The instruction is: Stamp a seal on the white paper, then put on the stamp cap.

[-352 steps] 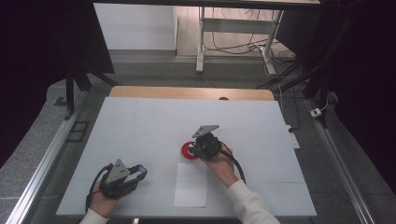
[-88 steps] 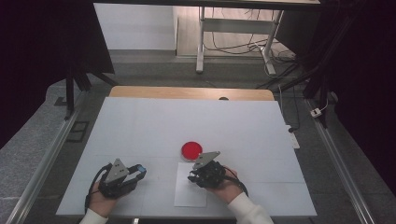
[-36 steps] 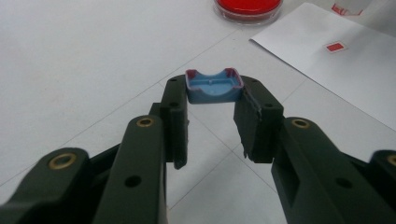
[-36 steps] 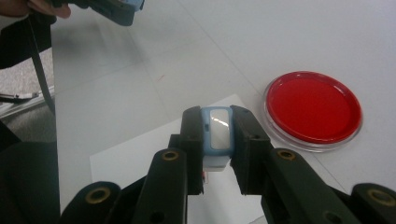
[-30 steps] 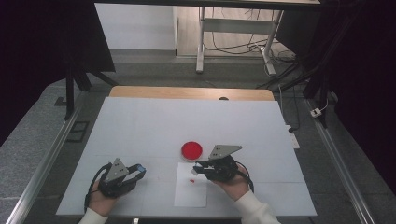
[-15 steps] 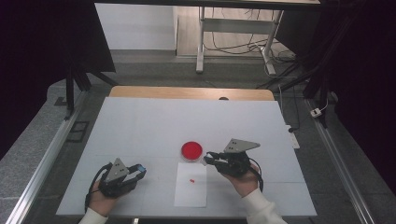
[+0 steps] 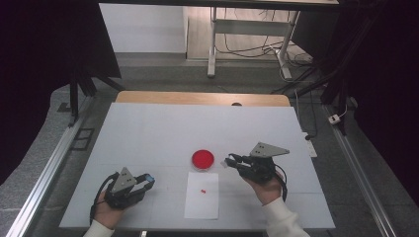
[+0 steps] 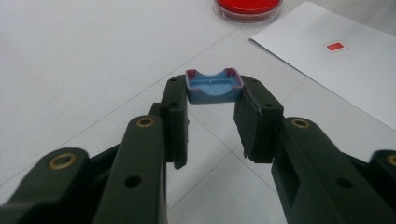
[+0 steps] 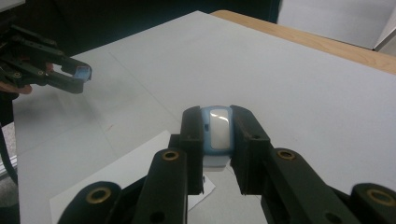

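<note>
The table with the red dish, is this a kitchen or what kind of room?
Probably a lab or test workshop, not a kitchen: a plain white table, dark curtains around it, loose cables on the floor, and a person's hands holding grippers.

The right gripper (image 7: 231,161) has swung away from the white paper sheet (image 7: 202,196), where it hovered moments ago, and now sits up beside the red dish (image 7: 203,159), its jaws clamped on a small blue-and-white stamp (image 9: 217,131). A small red rectangular mark (image 7: 203,190) now lies on the paper, which was blank before.
</note>
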`<state>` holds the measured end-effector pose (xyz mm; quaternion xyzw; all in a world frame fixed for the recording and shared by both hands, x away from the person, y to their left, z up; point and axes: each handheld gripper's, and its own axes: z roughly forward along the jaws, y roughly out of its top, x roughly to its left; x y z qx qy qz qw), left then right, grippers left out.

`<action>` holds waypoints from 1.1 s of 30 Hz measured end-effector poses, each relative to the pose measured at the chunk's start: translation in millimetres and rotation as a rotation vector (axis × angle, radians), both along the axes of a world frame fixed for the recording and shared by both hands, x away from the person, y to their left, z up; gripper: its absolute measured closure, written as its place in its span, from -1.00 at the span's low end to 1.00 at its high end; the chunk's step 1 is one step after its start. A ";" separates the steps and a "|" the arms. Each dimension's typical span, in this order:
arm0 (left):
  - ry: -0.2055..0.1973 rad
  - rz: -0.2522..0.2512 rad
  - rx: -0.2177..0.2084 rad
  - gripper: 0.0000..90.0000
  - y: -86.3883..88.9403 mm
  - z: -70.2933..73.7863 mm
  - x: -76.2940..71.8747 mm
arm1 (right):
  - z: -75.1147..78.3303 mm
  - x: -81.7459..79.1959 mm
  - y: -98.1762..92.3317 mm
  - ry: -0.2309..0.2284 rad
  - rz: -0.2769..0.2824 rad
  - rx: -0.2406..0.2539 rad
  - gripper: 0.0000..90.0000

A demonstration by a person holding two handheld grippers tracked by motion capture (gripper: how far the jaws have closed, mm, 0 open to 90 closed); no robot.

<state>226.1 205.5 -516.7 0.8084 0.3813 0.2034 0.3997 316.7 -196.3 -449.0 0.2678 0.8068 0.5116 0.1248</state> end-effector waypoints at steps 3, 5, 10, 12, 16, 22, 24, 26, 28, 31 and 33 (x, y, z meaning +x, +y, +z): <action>-0.001 0.001 0.000 0.45 0.2 0.0 0.0 | 0.5 0.1 -1.7 -0.002 -0.002 0.004 0.66; -0.001 0.001 0.000 0.45 0.2 0.0 0.1 | 1.0 -0.1 -2.4 -0.001 -0.004 0.007 0.66; -0.002 0.000 -0.001 0.45 0.2 0.0 0.0 | 1.3 -0.6 -2.0 -0.003 0.001 0.012 0.66; -0.003 0.001 -0.002 0.45 0.1 0.0 -0.1 | 1.2 -1.0 -1.2 -0.004 0.004 0.011 0.66; -0.004 0.002 -0.004 0.45 0.0 0.4 0.1 | 0.8 -1.7 0.6 -0.006 0.009 0.012 0.66; -0.008 -0.003 -0.003 0.45 -1.4 1.1 1.1 | 0.6 -1.9 1.3 -0.004 0.012 0.008 0.66; -0.007 -0.007 -0.002 0.45 -2.8 1.0 1.7 | 0.4 -1.9 1.2 -0.003 0.011 0.005 0.66; -0.009 -0.012 -0.001 0.45 -4.6 1.2 2.3 | 0.1 -1.9 1.0 -0.003 0.010 0.003 0.66; -0.010 -0.016 0.000 0.45 -6.2 1.5 2.6 | -0.1 -2.0 1.0 -0.002 0.011 0.003 0.66; -0.012 -0.020 0.000 0.45 -8.0 2.0 2.9 | -0.4 -2.2 1.4 -0.003 0.012 0.006 0.66; -0.013 -0.023 -0.001 0.45 -8.9 2.0 3.2 | -0.6 -2.3 1.5 -0.003 0.012 0.005 0.66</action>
